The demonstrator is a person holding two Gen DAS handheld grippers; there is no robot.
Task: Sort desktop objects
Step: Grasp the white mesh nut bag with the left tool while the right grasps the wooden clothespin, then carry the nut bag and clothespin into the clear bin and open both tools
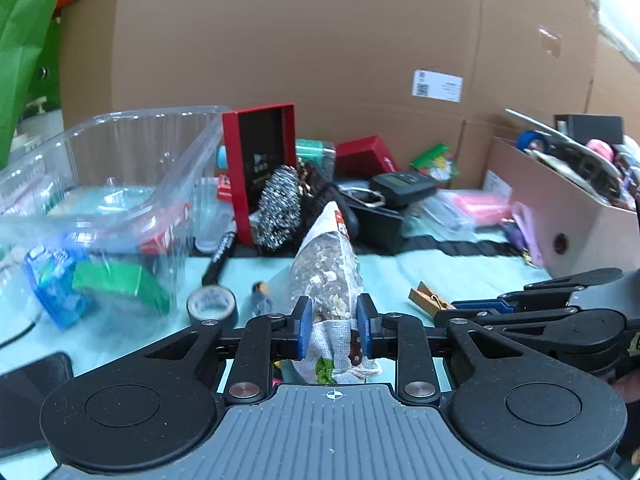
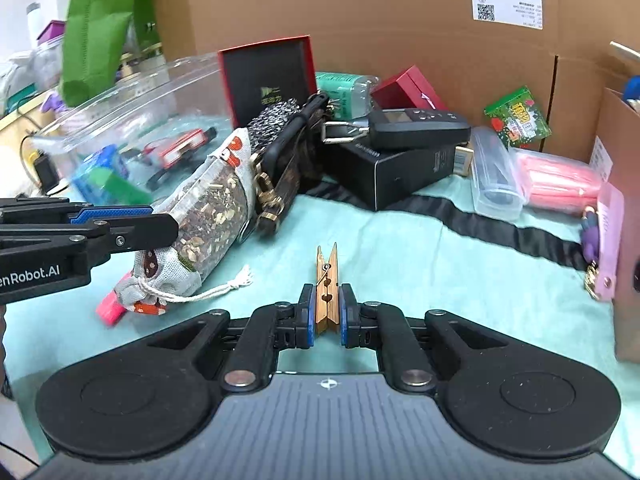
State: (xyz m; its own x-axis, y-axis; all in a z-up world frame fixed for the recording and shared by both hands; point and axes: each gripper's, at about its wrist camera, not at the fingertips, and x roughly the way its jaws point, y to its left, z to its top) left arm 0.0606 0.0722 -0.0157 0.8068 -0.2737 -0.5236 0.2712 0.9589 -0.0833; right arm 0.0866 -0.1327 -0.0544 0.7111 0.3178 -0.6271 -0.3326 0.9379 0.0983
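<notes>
My left gripper (image 1: 334,328) is shut on a mesh drawstring pouch of dried herbs (image 1: 324,264), its blue pads squeezing the pouch near the tied end. The right wrist view shows the same pouch (image 2: 208,208) raised off the teal cloth with the left gripper (image 2: 160,222) clamped across it. My right gripper (image 2: 327,316) is shut on a wooden clothespin (image 2: 327,280) that points forward just above the cloth. From the left wrist, the clothespin (image 1: 428,298) sticks out of the right gripper (image 1: 472,312) at the right.
A clear plastic tub (image 1: 120,168) holding small packets stands at the left. An open cardboard box (image 1: 560,216) full of items sits at the right. A red-edged black box (image 2: 268,76), a black carton (image 2: 392,168), a tape roll (image 1: 212,304) and a phone (image 1: 28,392) lie around.
</notes>
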